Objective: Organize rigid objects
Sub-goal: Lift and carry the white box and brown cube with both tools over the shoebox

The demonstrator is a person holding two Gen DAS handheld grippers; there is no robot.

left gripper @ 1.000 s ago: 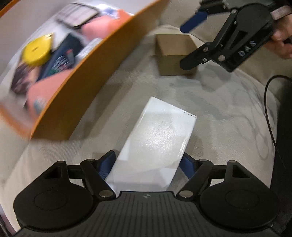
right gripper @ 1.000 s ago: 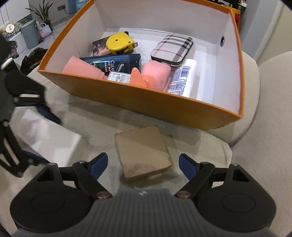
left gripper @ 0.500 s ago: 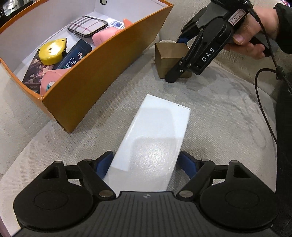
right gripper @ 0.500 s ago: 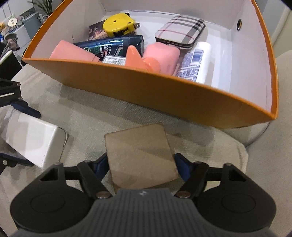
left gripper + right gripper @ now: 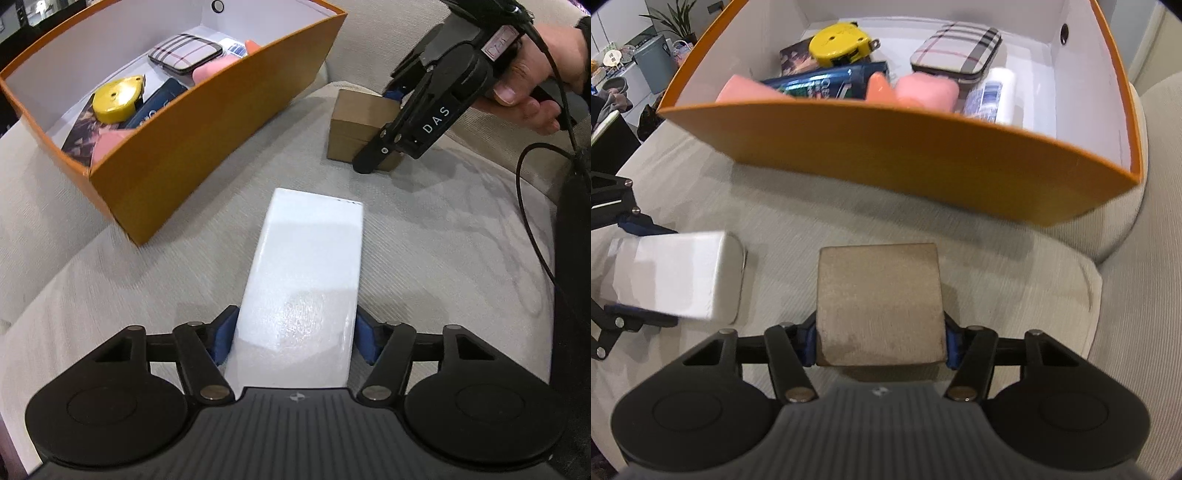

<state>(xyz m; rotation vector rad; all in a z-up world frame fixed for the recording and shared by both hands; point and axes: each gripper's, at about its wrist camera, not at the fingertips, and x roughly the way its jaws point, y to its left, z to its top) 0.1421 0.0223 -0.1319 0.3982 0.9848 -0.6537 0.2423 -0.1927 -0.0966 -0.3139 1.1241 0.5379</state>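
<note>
My left gripper is closing on the white box, which lies flat on the beige cushion just beside the near corner of the orange box. The blue pads look pressed to its long sides, but only at the near end. I judge that risky: gripped so far back, the smooth box could sag or pivot out when I lift, or its free end could clip the orange wall. I read no writing on it.

My right gripper is closing too, its pads against both sides of the brown cardboard box, which sits on the cushion in front of the orange box's long wall. The hold is again at the near edge, so it could tilt.

Inside the orange box, space is tight: yellow tape measure, dark tube, plaid case, white bottle. Their print is too blurred to read. The only clear lettering is "DAS" on my right gripper's body.
</note>
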